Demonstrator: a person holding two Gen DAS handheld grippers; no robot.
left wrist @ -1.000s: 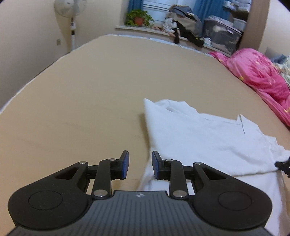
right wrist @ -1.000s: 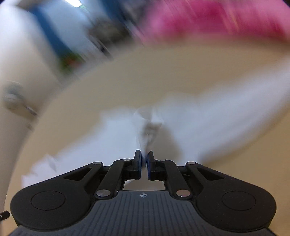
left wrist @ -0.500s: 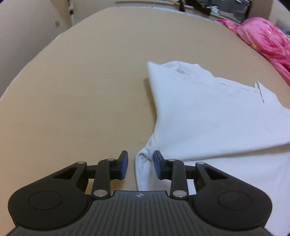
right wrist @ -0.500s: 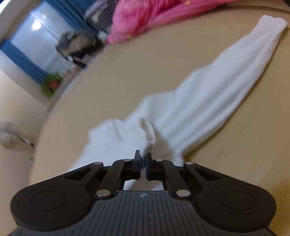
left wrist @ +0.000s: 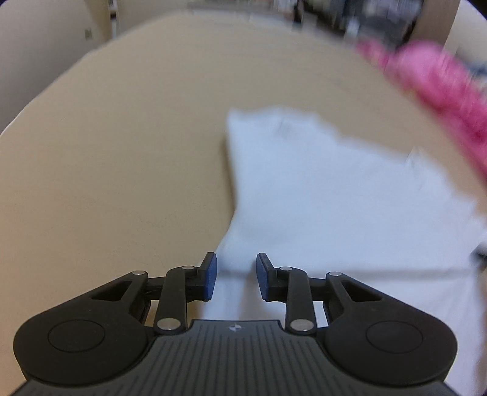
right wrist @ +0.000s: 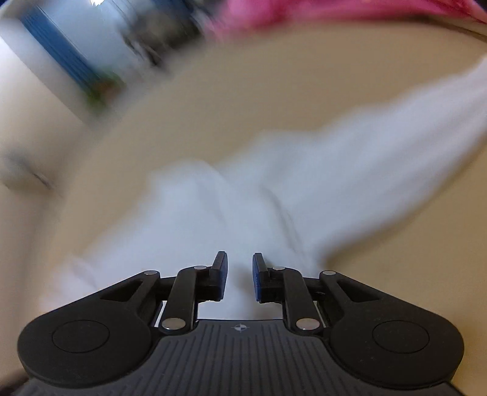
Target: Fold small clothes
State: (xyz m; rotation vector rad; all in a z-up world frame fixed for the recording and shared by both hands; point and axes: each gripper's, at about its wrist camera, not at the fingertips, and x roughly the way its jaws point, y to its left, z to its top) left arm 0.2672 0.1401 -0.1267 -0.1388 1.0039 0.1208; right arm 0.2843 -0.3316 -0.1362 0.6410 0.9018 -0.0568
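Observation:
A white garment (left wrist: pixel 319 195) lies partly folded on the tan surface (left wrist: pixel 121 152). My left gripper (left wrist: pixel 236 274) hovers low over its near left edge. Its jaws are closing, and a narrow strip of the cloth shows between the blue pads (left wrist: pixel 210 275), which do not press on it. The right wrist view is blurred by motion. There the same white garment (right wrist: pixel 231 219) spreads below my right gripper (right wrist: pixel 239 274), with a long sleeve (right wrist: pixel 395 146) running off to the right. The right jaws stand apart over the cloth and pinch nothing.
Pink bedding (left wrist: pixel 441 91) lies along the far right edge of the surface and also shows at the top of the right wrist view as a pink blur (right wrist: pixel 304 12). Blue curtains (right wrist: pixel 61 51) and clutter stand at the back. A wall rises at the left.
My right gripper has let go of the white fold it was pinching; its jaws now stand apart. My left gripper has come down onto the garment's left edge, its jaws a little narrower.

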